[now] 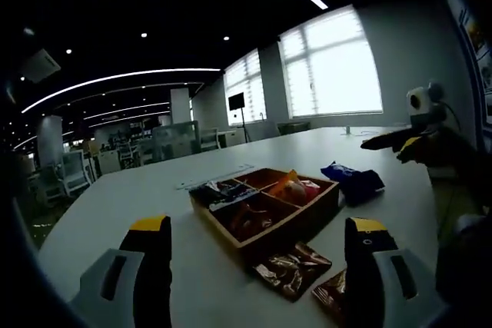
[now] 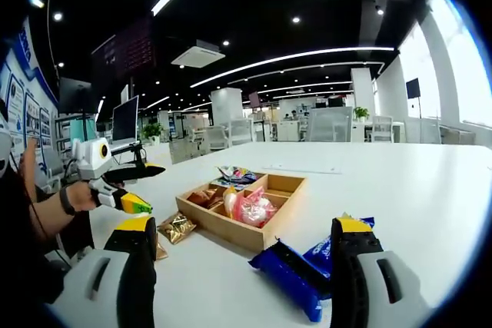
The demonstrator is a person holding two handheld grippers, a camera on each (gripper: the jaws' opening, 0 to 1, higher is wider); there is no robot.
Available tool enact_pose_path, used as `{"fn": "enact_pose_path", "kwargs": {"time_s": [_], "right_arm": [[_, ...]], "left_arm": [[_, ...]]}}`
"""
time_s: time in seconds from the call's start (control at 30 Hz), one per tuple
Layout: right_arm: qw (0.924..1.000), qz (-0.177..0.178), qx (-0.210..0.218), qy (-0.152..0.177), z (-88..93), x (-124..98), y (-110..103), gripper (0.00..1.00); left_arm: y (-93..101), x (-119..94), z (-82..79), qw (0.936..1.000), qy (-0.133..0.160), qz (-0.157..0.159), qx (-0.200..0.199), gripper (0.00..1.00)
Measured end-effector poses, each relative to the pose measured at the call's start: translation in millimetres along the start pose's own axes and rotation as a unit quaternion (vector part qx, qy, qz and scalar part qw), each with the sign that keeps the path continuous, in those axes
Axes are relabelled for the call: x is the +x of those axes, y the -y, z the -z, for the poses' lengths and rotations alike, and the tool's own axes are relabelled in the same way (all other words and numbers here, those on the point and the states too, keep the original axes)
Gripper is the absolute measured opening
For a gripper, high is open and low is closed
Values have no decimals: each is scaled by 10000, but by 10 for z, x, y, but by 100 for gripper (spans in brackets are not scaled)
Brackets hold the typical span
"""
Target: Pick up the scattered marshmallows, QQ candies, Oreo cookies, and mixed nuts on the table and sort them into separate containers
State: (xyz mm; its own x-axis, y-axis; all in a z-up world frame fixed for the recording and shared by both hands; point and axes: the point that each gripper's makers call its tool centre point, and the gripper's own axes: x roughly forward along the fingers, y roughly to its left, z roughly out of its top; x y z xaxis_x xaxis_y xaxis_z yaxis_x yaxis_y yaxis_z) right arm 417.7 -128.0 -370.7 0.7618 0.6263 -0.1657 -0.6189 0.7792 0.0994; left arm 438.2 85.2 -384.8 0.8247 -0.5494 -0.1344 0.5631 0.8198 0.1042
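A wooden divided tray [image 1: 286, 233] stands on the white table [image 1: 115, 197], holding dark, orange-pink and brown snack packets. Two brown packets [image 1: 292, 268] lie in front of it. My left gripper [image 1: 257, 266] is open just short of the tray's near corner, with nothing held. A blue cookie packet [image 1: 354, 182] lies right of the tray. In the right gripper view the tray [image 2: 223, 228] holds a pink packet [image 2: 254, 207]. Blue cookie packets [image 2: 296, 270] lie between the jaws of my open right gripper [image 2: 244, 266], which do not touch them. A gold-brown packet [image 2: 177, 226] rests left of the tray.
The right gripper [image 1: 415, 140] enters the left gripper view from the right, above the table. A person's hand [image 2: 73, 197] holds the left gripper [image 2: 123, 186] at the table's left edge. Office desks and chairs [image 2: 307, 124] stand far behind the broad table [image 2: 400, 182].
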Motion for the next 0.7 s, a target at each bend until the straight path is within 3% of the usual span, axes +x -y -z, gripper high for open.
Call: {"fn": "enact_pose_path", "kwargs": {"time_s": [0.3, 0.7], "right_arm": [[10000, -8, -6, -18, 8, -6, -17, 89], [10000, -8, -15, -53, 19, 10, -26, 89]], "left_arm": [[15, -228, 48, 9999, -114, -52, -99, 97], [3, -364, 112, 9995, -266, -28, -179, 97]]}}
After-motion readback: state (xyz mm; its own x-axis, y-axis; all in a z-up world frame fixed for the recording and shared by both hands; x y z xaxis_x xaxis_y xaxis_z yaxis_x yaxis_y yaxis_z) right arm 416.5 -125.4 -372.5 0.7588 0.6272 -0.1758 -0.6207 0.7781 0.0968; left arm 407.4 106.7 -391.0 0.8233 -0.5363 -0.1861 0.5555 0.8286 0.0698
